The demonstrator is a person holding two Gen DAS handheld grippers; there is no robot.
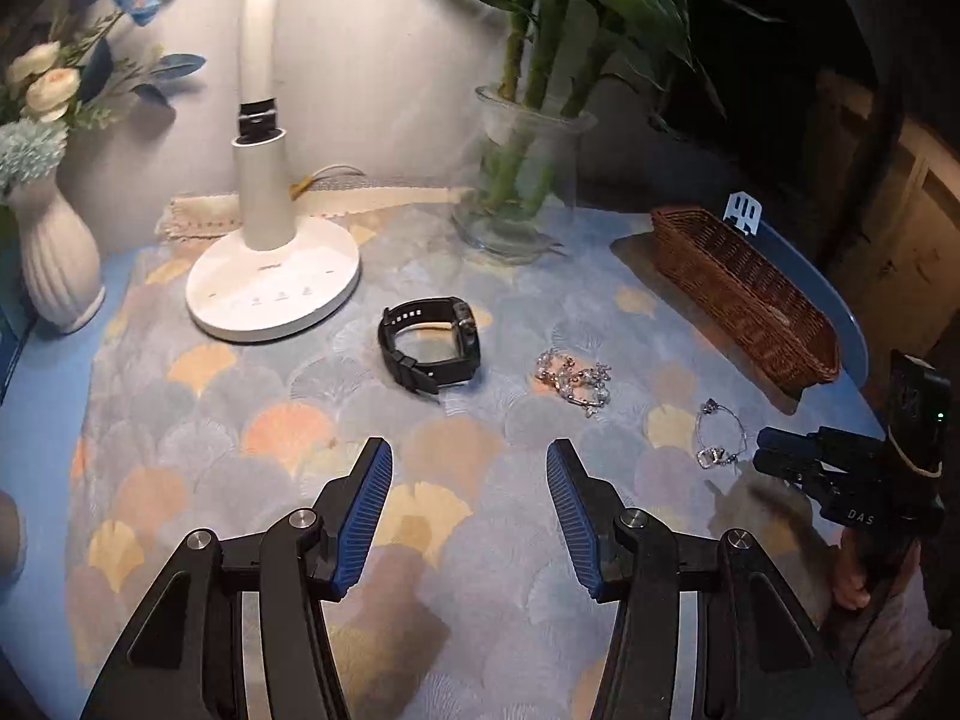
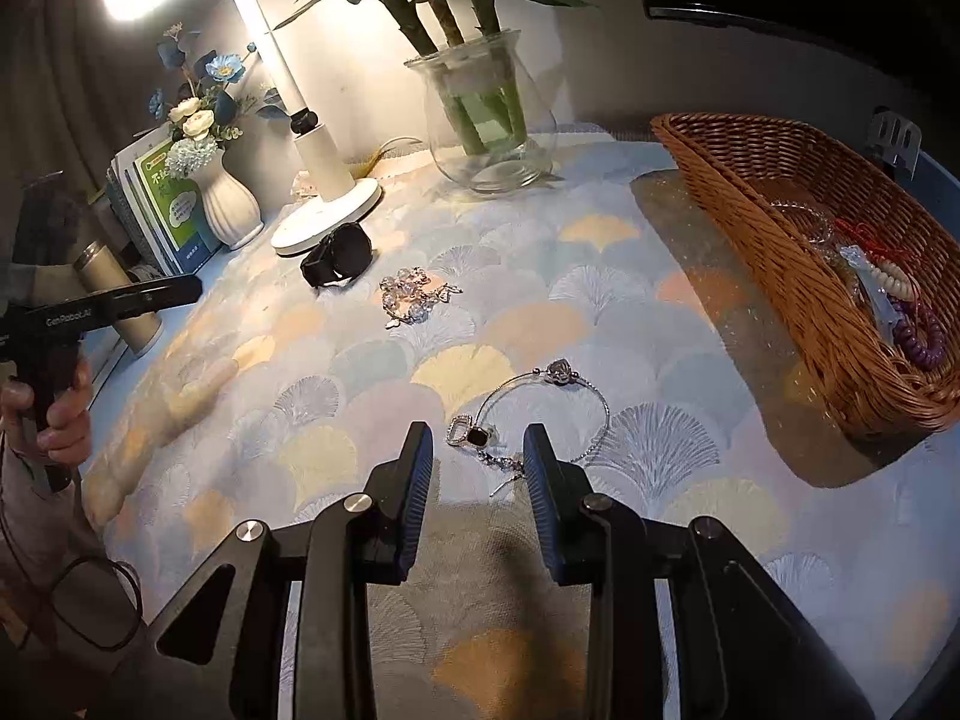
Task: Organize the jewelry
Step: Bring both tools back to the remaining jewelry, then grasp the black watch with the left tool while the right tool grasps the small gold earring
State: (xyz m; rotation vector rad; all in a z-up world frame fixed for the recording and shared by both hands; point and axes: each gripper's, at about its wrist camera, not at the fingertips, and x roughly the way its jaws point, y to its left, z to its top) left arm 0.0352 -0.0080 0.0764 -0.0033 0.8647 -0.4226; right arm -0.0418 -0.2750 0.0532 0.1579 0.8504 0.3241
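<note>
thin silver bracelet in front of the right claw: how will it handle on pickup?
The silver bracelet is probably floppy: thin chain with a loose tail. Its charms would likely swing and drag. Lying flat on the patterned cloth, it may slip from the right claw.

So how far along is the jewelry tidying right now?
Partly done. The basket already holds several pieces, including purple and white beads. Nothing is in hand: the right claw is open just short of the thin bracelet, and the left claw is open over bare cloth. Still on the table: that bracelet, the crystal bracelet and the watch.
</note>
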